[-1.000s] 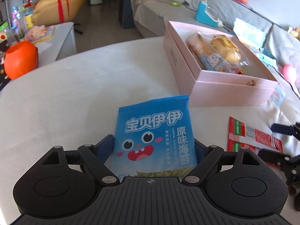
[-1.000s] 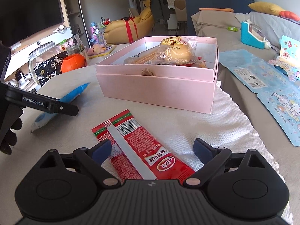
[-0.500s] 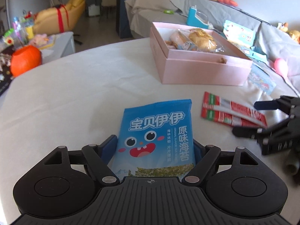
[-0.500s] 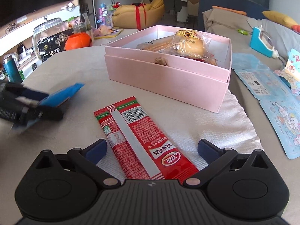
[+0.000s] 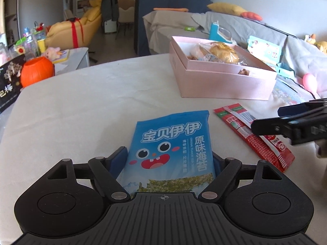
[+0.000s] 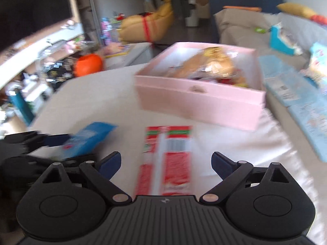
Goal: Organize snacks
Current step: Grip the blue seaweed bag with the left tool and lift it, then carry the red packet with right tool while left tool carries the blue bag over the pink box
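Note:
My left gripper [image 5: 169,159] is shut on a blue seaweed snack packet [image 5: 171,143] and holds it above the table. The packet also shows at the left of the blurred right wrist view [image 6: 87,140]. My right gripper [image 6: 165,161] is open over the red sausage packets [image 6: 167,155], which lie flat on the white cloth. In the left wrist view the red packets [image 5: 251,132] lie right of the blue packet, partly under the right gripper's fingers [image 5: 271,126]. The open pink box [image 5: 220,77] holds wrapped bread and stands behind them; it shows too in the right wrist view [image 6: 200,100].
An orange pumpkin pot [image 5: 36,71] and a black bag [image 5: 8,85] stand at the table's far left edge. A sofa with blue cards [image 6: 302,94], a teal box [image 5: 220,32] and toys lies beyond the box on the right.
My left gripper has drawn back and to the left with the blue packet, away from the box. My right gripper has swung left over the red packets; its view is blurred by motion.

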Demonstrator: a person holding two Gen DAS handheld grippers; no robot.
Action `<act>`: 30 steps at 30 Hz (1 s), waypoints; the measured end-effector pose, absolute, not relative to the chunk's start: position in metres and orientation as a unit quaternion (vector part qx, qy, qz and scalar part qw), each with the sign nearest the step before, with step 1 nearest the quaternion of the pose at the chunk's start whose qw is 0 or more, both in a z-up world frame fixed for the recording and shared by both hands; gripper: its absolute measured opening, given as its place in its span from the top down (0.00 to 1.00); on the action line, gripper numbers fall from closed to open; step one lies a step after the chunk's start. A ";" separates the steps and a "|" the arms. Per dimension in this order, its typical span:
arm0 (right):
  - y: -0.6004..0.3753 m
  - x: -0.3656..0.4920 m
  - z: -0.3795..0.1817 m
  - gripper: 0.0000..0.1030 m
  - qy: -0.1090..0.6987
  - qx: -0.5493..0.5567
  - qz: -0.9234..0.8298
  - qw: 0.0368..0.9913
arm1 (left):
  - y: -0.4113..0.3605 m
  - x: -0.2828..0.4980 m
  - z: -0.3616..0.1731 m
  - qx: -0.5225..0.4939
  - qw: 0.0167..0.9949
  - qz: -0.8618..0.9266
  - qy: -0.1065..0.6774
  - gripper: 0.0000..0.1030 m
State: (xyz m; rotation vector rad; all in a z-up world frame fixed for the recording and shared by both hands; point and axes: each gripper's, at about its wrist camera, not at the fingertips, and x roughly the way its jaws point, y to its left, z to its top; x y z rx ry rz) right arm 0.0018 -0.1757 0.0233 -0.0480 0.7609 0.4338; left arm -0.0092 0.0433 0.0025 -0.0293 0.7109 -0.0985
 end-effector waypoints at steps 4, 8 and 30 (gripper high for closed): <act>-0.177 0.018 0.013 0.07 0.400 -0.003 0.202 0.894 | 0.039 -0.010 0.001 0.001 0.937 -0.044 0.346 0.17; -0.169 0.021 0.007 0.06 0.404 0.007 0.206 0.891 | 0.039 -0.010 0.001 0.000 0.938 -0.045 0.345 0.17; -0.212 0.003 0.029 0.55 0.392 -0.007 0.199 0.898 | 0.054 -0.002 0.049 -0.092 0.931 -0.089 0.341 0.21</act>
